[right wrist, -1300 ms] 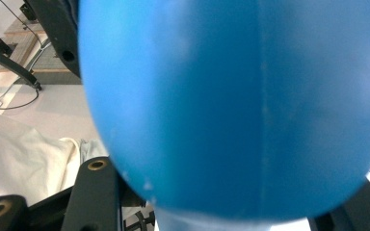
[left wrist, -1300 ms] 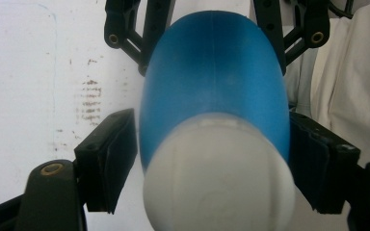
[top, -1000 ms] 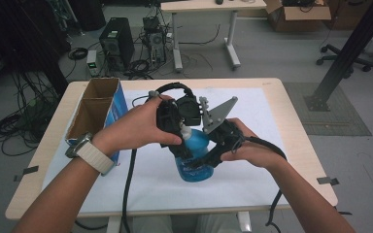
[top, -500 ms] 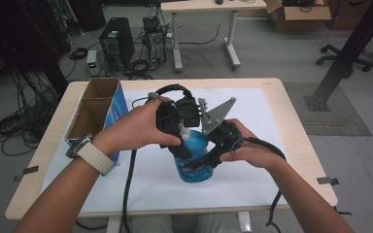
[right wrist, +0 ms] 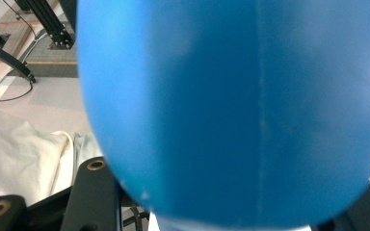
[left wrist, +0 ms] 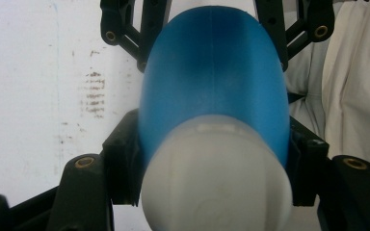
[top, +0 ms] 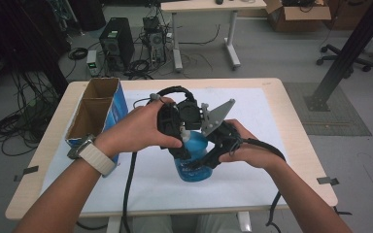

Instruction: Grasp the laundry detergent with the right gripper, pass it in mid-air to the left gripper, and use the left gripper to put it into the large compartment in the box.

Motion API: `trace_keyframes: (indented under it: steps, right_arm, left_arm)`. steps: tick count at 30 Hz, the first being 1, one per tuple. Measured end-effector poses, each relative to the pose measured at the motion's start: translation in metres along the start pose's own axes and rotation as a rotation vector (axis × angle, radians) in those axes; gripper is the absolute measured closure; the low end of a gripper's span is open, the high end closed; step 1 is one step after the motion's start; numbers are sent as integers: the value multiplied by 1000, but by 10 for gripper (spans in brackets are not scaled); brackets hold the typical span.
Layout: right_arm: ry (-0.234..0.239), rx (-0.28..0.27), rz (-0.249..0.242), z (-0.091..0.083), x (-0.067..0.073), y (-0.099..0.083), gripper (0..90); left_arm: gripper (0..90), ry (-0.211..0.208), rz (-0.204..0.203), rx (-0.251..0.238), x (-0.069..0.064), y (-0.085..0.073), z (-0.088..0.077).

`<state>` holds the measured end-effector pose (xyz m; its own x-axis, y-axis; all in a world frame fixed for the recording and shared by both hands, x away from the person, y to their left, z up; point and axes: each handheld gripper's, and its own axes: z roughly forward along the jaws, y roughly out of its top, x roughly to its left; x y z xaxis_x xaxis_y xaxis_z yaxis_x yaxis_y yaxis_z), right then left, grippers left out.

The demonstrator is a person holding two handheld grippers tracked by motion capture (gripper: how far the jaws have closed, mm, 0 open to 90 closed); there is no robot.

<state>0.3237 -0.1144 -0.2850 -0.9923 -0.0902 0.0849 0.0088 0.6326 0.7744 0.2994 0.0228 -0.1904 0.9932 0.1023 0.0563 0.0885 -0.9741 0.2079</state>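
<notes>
A blue bottle (top: 194,167) with a white cap stands on the white sheet in the middle of the table, held from both sides. My left gripper (top: 178,138) comes down from above, and in the left gripper view its jaws press on the bottle (left wrist: 214,82) just below the white cap (left wrist: 217,183). The left gripper (left wrist: 214,159) is shut on it. My right gripper (top: 208,156) holds the bottle's body from the right. In the right gripper view the blue bottle wall (right wrist: 231,110) sits between the jaws of the right gripper (right wrist: 231,204).
An open blue cardboard box (top: 97,114) stands at the left of the table. The white sheet (top: 272,116) covers most of the wooden tabletop (top: 311,160). Cables trail from both grippers over the near edge. Computers and another desk stand on the floor beyond.
</notes>
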Motion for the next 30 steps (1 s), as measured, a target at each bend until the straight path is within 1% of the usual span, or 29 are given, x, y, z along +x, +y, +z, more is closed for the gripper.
trace_keyframes:
  steps: [5,6,7,8,10,11,12,13,14,15,18,20,24,25,26,28,30]
  right_arm:
    - [-3,-13,-3,-2,1,1,425]
    - [-12,-12,-9,-2,1,1,419]
    - [-17,-13,-10,-3,1,1,387]
    - [-26,-16,1,-3,1,0,333]
    - [-41,-10,21,-3,1,-5,259]
    - [-41,-10,21,-3,1,-5,259]
    - [-60,-23,32,-5,0,-12,208]
    - [-60,-23,32,-5,0,-12,208]
    - [-71,-40,32,-8,0,-16,187]
    - [-75,-44,37,-11,0,-19,180]
    - [-101,-39,59,-23,-3,-29,145]
    - [-109,-39,80,-31,-3,-34,133]
    - [-111,-38,119,-47,-4,-42,127]
    - [-112,-30,125,-50,-4,-43,127]
    - [-124,-10,129,-54,-3,-44,126]
    - [-139,38,135,-58,-3,-46,96]
    - [-150,84,148,-63,-1,-48,93]
  left_arm:
    - [381,7,2,17,-1,4,-3]
    - [381,10,3,33,-1,6,-4]
    - [381,11,0,39,-1,7,-4]
    - [381,12,-1,49,0,8,-5]
    - [381,14,-6,55,0,9,-8]
    - [381,14,-6,55,0,9,-8]
    - [381,16,-12,61,1,9,-8]
    - [381,20,-14,70,1,8,-8]
    - [381,23,-18,76,2,8,-9]
    - [381,23,-23,89,2,7,-9]
    - [381,26,-40,104,4,4,-11]
    - [381,27,-52,110,6,1,-13]
    - [380,36,-86,102,9,-2,-20]
    - [381,39,-94,100,10,-2,-22]
    - [380,44,-104,102,11,-3,-25]
    - [380,54,-123,117,13,-3,-30]
    - [380,65,-142,129,15,-3,-36]
